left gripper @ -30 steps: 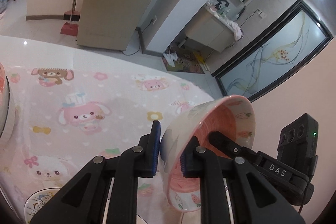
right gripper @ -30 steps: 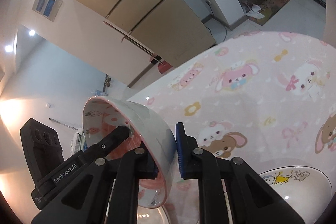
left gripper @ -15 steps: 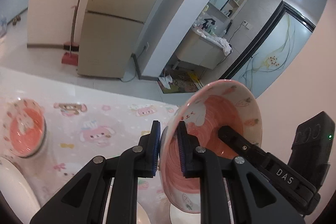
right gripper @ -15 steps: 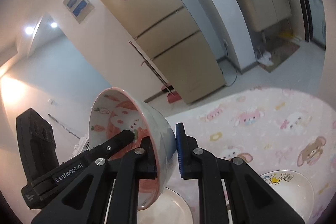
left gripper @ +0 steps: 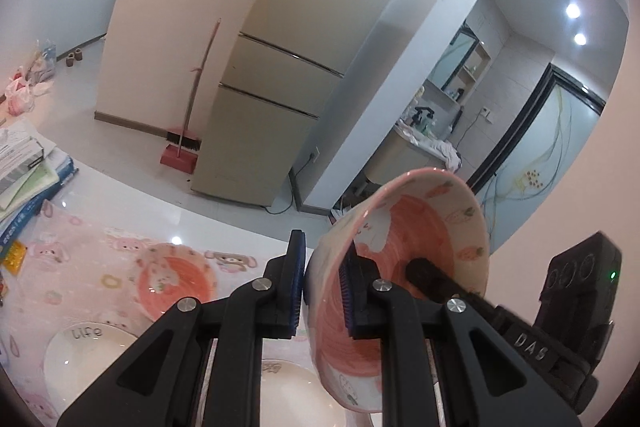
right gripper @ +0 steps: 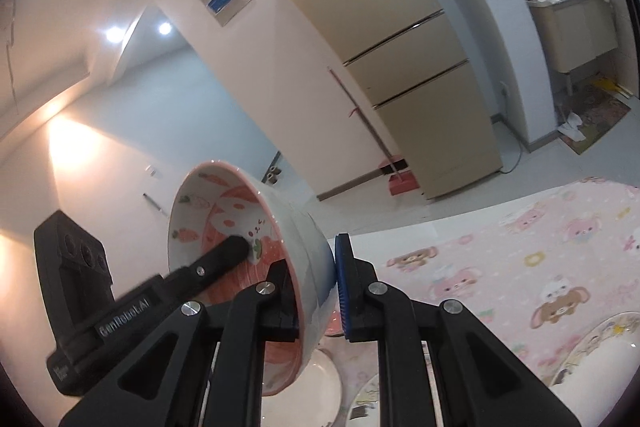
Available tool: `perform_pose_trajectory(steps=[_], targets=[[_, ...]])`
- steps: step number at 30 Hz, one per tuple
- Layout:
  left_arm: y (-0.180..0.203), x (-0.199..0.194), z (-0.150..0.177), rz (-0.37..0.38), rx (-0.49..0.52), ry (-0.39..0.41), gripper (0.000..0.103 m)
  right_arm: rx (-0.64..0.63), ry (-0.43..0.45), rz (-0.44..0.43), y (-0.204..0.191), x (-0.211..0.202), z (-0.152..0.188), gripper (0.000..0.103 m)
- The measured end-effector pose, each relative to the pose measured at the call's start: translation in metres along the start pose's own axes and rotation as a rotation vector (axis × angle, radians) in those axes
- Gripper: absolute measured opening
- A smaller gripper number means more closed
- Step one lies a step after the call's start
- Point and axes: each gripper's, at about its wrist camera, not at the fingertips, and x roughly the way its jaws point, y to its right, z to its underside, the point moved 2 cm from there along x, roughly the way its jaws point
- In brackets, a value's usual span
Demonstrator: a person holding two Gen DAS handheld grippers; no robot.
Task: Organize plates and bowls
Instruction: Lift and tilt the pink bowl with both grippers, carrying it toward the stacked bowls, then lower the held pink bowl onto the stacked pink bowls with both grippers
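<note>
Both tools pinch one pink rabbit-print bowl (left gripper: 404,251) by opposite walls, held up off the table and tilted on its side. Left gripper (left gripper: 322,279) is clamped on one wall, one pad inside, one outside. Right gripper (right gripper: 316,287) grips the same way on the other side. A second pink bowl (left gripper: 176,279) sits upright on the cartoon tablecloth (right gripper: 520,247), near white plates (left gripper: 80,355). Risks as I read it: glazed rim, thin pad contact, so if the two hands drift apart or twist, the bowl slips and drops onto the plates below.
</note>
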Motion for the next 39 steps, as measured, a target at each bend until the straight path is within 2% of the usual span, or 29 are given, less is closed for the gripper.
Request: perform_pose_trajectory(steps=[3,6,9,13,19,22,25,29,33,39], targets=[[-0.018,-0.012,-0.004,-0.033,0.014,0.036,0.014,-0.005,-0.045,-0.035,-0.015,0.022,0.008,0.015],[-0.037,-0.019,-0.007,-0.036,-0.008,0.062,0.014,-0.002,-0.047,-0.041,-0.026,0.04,0.007,0.015],[-0.055,-0.017,-0.008,-0.056,-0.021,0.075,0.014,0.007,-0.049,-0.067,-0.032,0.057,0.008,0.015],[-0.083,-0.007,-0.005,-0.059,-0.058,0.066,0.014,-0.009,-0.071,-0.05,-0.036,0.083,0.013,0.015],[-0.118,0.019,0.006,-0.071,-0.108,0.009,0.015,0.031,-0.136,-0.031,-0.013,0.127,0.041,0.016],[-0.133,0.037,0.01,-0.11,-0.123,-0.024,0.015,0.071,-0.201,-0.002,-0.002,0.153,0.049,0.016],[-0.149,0.051,0.015,-0.14,-0.139,-0.051,0.015,0.016,-0.209,0.039,-0.005,0.168,0.057,0.016],[-0.169,0.069,0.022,-0.16,-0.166,-0.095,0.015,0.021,-0.254,0.055,0.002,0.19,0.068,0.016],[-0.181,0.085,0.028,-0.171,-0.186,-0.135,0.015,0.039,-0.236,0.082,0.016,0.212,0.08,0.016],[-0.192,0.106,0.04,-0.235,-0.184,-0.185,0.015,-0.001,-0.225,0.094,0.022,0.226,0.089,0.016]])
